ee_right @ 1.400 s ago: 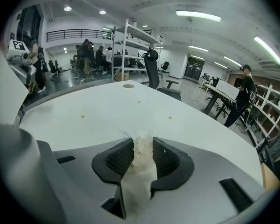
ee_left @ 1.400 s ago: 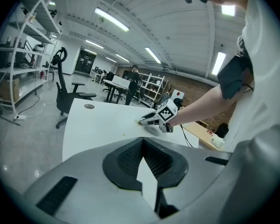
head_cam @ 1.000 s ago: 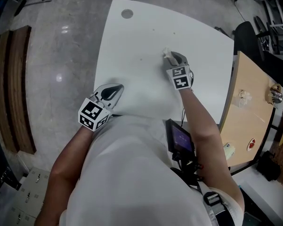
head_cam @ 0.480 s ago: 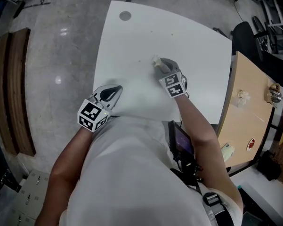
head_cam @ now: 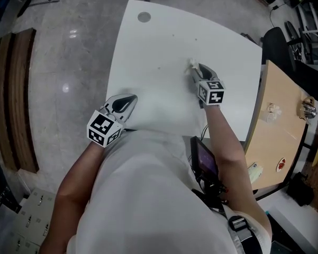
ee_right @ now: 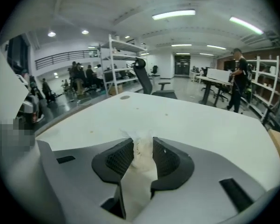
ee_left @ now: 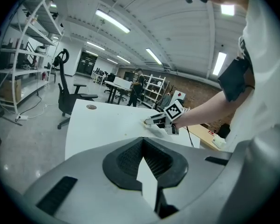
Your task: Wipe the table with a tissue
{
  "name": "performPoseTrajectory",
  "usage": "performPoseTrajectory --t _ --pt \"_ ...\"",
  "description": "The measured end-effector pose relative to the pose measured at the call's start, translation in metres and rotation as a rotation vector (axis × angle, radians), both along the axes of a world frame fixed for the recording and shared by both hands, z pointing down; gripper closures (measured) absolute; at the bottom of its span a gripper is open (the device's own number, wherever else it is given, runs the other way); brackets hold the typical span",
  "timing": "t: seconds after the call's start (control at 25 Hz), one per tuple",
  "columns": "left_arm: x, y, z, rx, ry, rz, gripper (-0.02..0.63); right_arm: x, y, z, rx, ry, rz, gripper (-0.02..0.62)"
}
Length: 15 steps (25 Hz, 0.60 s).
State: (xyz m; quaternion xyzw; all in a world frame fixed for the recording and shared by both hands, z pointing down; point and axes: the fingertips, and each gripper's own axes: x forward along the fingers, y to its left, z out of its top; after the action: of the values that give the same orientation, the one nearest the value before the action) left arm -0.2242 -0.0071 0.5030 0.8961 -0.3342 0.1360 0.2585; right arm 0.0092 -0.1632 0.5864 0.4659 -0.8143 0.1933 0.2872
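The white table (head_cam: 148,52) fills the middle of the head view. My right gripper (head_cam: 193,67) points at its far middle, shut on a crumpled white tissue (head_cam: 191,63) that touches the tabletop. In the right gripper view the tissue (ee_right: 142,155) sits pinched between the two dark pads (ee_right: 120,158). My left gripper (head_cam: 128,100) rests at the table's near left edge with its jaws together and nothing in them. From the left gripper view, the right gripper (ee_left: 150,121) and the table (ee_left: 98,125) lie ahead.
A round grommet (head_cam: 144,17) sits at the table's far left corner and small specks (head_cam: 159,66) dot its middle. A wooden desk (head_cam: 285,126) with small items stands to the right, a black chair (head_cam: 278,38) beyond it. A dark device (head_cam: 203,157) hangs at the person's waist.
The right gripper swept left across the table with the tissue, then came back to the right and rolled. The left gripper stayed where it was.
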Motion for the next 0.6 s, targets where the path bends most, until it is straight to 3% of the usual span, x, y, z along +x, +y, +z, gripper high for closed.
performPoseTrajectory --t 0.12,0.28,0.6 --pt "-0.001 0.004 0.0 -0.003 -0.001 -0.003 0.6 0.03 -0.019 0.009 -0.02 0.068 0.079 0.474" --pt "-0.003 0.009 0.002 -0.006 -0.005 -0.013 0.601 0.019 -0.024 0.016 0.004 0.174 0.029 0.474" --pt "-0.001 0.009 0.002 -0.003 0.0 -0.017 0.601 -0.068 0.017 0.018 0.053 0.234 -0.311 0.474"
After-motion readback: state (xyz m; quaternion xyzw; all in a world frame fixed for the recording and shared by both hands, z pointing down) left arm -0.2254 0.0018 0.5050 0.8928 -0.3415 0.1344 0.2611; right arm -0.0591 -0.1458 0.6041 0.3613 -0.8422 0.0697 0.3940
